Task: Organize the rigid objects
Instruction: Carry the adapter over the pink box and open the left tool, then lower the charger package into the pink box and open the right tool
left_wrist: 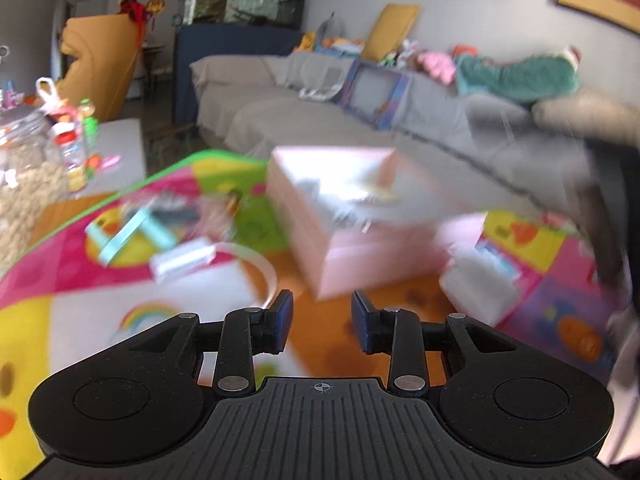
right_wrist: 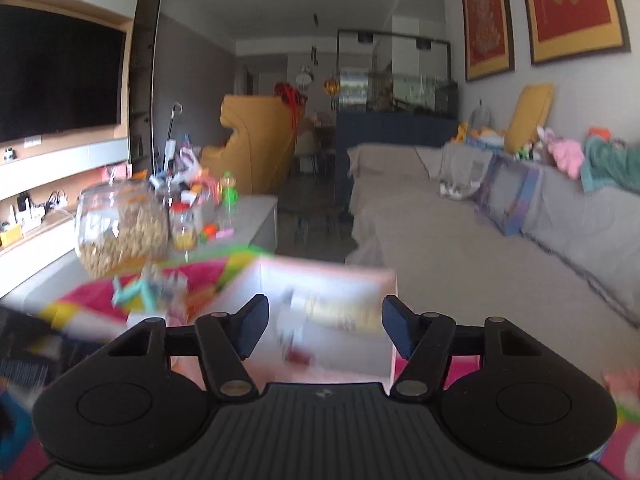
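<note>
An open pink box (left_wrist: 352,220) sits on a colourful play mat (left_wrist: 80,280) with small items inside; it also shows in the right wrist view (right_wrist: 328,308), blurred. My left gripper (left_wrist: 322,320) is open and empty, just short of the box's near corner. My right gripper (right_wrist: 324,328) is open and empty, hovering over the box's near side. Loose objects lie on the mat left of the box: a teal frame-like piece (left_wrist: 128,232), a white flat piece (left_wrist: 182,260) and a white ring (left_wrist: 260,268). A white packet (left_wrist: 480,280) lies to the right.
A grey sofa (left_wrist: 360,112) with toys and a boxed item runs behind the mat. A low table (right_wrist: 248,216) at the left holds a glass jar (right_wrist: 120,228) of snacks, bottles and small toys. A dark blurred shape (left_wrist: 616,220) crosses the right edge.
</note>
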{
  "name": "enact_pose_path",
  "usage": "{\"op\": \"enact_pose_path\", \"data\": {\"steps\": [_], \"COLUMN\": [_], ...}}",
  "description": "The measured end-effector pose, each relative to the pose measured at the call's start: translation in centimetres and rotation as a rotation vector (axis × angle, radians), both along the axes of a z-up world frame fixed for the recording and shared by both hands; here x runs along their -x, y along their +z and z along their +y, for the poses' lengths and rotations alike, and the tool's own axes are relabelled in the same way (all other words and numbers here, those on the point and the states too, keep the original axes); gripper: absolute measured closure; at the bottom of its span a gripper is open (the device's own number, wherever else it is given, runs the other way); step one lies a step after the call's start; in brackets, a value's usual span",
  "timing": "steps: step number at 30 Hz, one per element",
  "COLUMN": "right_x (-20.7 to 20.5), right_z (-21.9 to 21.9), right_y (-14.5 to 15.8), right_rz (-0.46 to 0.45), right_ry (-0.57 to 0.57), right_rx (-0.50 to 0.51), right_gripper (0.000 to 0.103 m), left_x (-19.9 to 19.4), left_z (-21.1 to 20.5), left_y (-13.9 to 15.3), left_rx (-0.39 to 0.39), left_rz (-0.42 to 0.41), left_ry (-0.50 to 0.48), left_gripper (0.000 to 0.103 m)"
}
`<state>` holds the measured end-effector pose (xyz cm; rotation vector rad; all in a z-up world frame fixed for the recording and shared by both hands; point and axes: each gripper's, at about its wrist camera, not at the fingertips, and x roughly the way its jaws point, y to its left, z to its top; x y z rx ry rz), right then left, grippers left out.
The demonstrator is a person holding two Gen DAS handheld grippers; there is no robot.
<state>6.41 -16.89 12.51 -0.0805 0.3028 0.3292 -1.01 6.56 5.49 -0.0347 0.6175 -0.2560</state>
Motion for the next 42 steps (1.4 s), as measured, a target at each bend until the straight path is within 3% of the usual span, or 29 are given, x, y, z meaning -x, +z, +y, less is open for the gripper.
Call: {"op": "enact_pose_path", "data": {"steps": [2,6,9,14,20,22,24,27,29,33,35,36,37,39,42], "right_x": [-3.0,-4.7,-2.2,2.6,2.4,2.1,2.4,3.8,4.4,2.6,0.2,-1.0,-2.4,-4.0,-3.9], "right_z": [0.8,0.4,0.1,1.3,2.1,1.6,1.4,1.2,1.2,2.8,3.9,4.4,5.1,6.1,7.9], "right_y": [1.2,1.5,-1.0,-6.0,-11.1,-11.4,-11.1,-8.4,-5.6,0.0,1.6,1.9,1.9,1.5,0.0], "right_rz": [0.011,0.114,0.197,0.285,0.437,0.456,0.471,0.464,0.398,0.125,0.038,0.019,0.018,0.060,0.147], "right_ry": [-0.022,-0.014,-0.020,-0.006,-0.036,-0.043,-0.013,0.118,0.169,0.105,0.059,0.041,0.013,-0.010,0.120], "right_rx": [0.007,-0.017,0.006,0.135,0.185,0.171,0.172,0.098,0.049,0.103,0.148,0.169,0.193,0.192,0.139], "right_gripper": [0.026,0.026,0.024,0.024,0.024,0.033,0.034,0.034,0.034,0.034,0.033,0.026,0.021,0.021,0.021], "left_x": [0.9,2.3,2.9,2.6,3.0,3.2,3.4,3.3,3.1,3.1,3.2,3.3,3.3,3.5,3.3], "left_z": [0.8,3.2,4.3,3.8,2.1,2.0,2.2,2.5,2.6,2.3,2.1,2.2,2.3,2.8,4.3], "left_y": [-0.5,-0.7,-0.9,-1.5,-2.0,-2.1,-2.4,-2.8,-3.1,-3.3,-3.3,-3.3,-3.3,-3.2,-3.3], "left_rx": [-0.042,-0.013,0.027,0.066,0.066,0.061,0.058,0.063,0.067,0.067,0.060,0.056,0.052,0.049,0.045], "left_rz": [0.008,0.015,0.025,0.045,0.060,0.067,0.075,0.092,0.104,0.115,0.115,0.114,0.111,0.104,0.098], "left_ry": [0.037,0.099,0.132,0.125,0.067,0.064,0.069,0.083,0.088,0.083,0.078,0.082,0.089,0.108,0.169], "left_gripper": [0.068,0.068,0.068,0.068,0.068,0.068,0.068,0.068,0.068,0.068,0.068,0.068,0.068,0.068,0.068]}}
